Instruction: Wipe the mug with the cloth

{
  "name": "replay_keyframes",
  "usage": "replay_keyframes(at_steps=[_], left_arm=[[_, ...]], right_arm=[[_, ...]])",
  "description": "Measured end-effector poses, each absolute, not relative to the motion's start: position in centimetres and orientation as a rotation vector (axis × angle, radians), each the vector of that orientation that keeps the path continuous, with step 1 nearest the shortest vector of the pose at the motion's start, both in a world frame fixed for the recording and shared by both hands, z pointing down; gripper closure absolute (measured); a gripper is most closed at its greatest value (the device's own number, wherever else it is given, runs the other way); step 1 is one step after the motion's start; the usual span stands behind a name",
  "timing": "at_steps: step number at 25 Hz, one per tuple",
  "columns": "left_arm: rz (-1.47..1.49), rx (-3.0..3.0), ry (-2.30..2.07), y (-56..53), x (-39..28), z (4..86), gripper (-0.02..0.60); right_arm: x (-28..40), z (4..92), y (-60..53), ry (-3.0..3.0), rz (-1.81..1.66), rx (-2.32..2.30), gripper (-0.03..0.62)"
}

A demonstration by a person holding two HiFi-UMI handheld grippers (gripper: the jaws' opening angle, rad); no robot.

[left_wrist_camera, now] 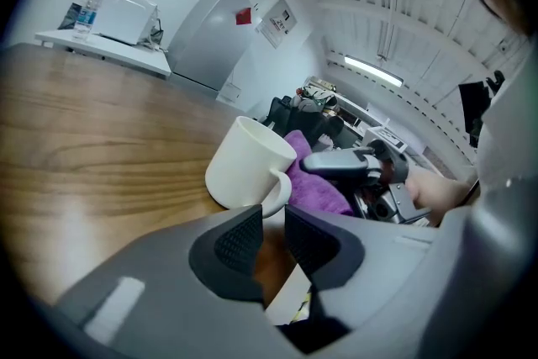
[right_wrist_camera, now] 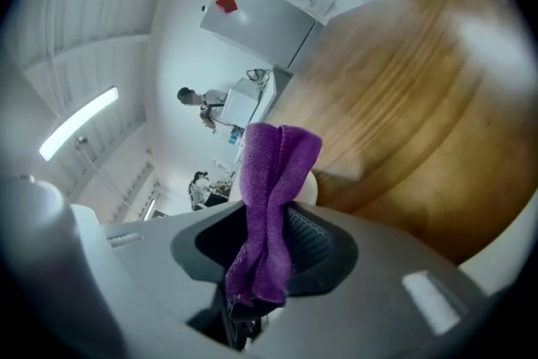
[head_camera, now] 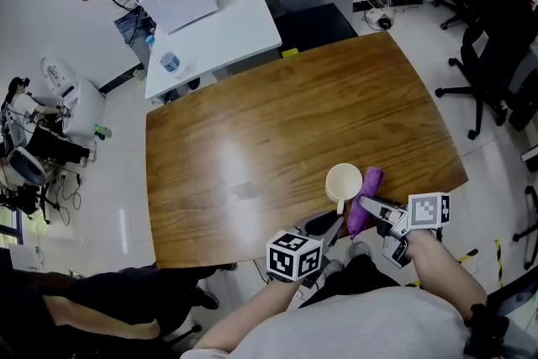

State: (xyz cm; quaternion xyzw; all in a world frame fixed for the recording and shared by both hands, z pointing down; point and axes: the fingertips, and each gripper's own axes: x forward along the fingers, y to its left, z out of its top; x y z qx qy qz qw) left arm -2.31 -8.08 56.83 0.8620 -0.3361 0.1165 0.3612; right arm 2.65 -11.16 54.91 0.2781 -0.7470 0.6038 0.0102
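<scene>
Right gripper (right_wrist_camera: 267,231) pinches the purple cloth (right_wrist_camera: 276,164); left gripper (left_wrist_camera: 271,233), narrowly parted, empty, faces the white mug (left_wrist_camera: 246,162); steadying its handle likely comes next.

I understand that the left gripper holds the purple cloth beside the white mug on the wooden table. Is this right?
Not quite. The right gripper holds the purple cloth, pinched between its jaws, as the right gripper view shows. The cloth is indeed beside the white mug on the wooden table.
</scene>
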Motion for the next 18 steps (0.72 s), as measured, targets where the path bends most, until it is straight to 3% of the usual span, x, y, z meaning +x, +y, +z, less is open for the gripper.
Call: replay_keyframes(at_steps=[6,15,18], left_arm=[[0.297,2.226,-0.869,-8.4,-2.3,56.9,0.516],[0.277,2.255,-0.851,-8.3,-2.6,57.1,0.514],[0.233,2.269,-0.837,-8.1,-3.1,56.7,0.479]], right_arm=[[2.3,59.3,-11.3,-2.228,1.772,0.878,0.462],[2.7,58.8,-11.4,-2.283,1.657,0.927,0.464],[3.5,57.0,-11.3,-2.36,1.562,0.956,0.464]])
